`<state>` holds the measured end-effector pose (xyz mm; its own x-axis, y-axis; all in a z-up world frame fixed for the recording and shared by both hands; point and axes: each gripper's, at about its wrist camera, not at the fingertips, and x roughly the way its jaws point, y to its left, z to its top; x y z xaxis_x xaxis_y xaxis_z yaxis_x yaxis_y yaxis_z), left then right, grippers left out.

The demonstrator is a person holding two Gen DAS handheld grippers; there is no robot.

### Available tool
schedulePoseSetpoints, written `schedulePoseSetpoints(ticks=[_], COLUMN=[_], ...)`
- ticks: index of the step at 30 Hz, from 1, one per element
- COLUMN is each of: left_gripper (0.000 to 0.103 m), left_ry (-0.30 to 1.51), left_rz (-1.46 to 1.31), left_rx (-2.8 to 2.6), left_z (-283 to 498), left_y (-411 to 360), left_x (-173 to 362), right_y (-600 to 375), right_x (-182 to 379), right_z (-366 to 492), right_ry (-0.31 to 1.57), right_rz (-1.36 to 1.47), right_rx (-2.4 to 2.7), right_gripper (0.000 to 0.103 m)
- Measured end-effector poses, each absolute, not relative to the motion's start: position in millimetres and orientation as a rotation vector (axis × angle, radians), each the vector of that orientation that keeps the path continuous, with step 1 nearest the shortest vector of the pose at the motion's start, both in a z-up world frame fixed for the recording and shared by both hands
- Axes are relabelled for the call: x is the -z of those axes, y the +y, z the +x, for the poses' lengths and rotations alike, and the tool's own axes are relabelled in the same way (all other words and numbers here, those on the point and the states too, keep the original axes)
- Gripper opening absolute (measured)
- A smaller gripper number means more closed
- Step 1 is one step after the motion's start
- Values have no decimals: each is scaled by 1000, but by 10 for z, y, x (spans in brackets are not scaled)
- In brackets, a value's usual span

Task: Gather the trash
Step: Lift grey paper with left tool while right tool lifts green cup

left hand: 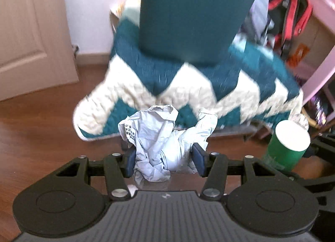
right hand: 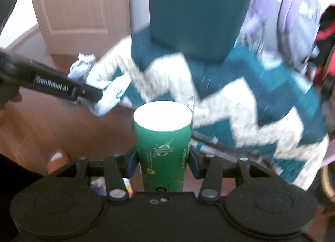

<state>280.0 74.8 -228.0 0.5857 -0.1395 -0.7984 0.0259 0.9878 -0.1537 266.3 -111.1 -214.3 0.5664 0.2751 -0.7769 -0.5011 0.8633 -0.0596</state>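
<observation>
My left gripper [left hand: 164, 158] is shut on a crumpled pale grey paper bag [left hand: 165, 137] and holds it above the wooden floor. The bag also shows in the right wrist view [right hand: 108, 93], with the left gripper's black body [right hand: 62, 87] beside it. My right gripper [right hand: 163, 161] is shut on a green paper cup [right hand: 163, 149] with a white lid end facing the camera. The cup also shows at the right of the left wrist view [left hand: 286, 147].
A chair with a teal and cream zigzag knitted cover [left hand: 188, 87] and a teal backrest [left hand: 194, 11] stands straight ahead. A beige door [left hand: 31, 32] is at the left. A pink shelf frame [left hand: 314, 32] with bags stands at the right. Wooden floor [left hand: 41, 133] lies below.
</observation>
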Motion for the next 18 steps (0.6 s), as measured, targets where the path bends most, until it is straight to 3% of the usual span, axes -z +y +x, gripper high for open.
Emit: schedulePoseSetpoints(ticks=[18], left_gripper=[53], left_ry=[474], left_rz=[-6], left_rx=[70], left_z=[2365], left_y=[388], left_x=[226], right_y=[-1425], right_x=[138], right_z=[2480], right_ry=[423], right_rz=[-269], right_rx=[-408], right_gripper=[47])
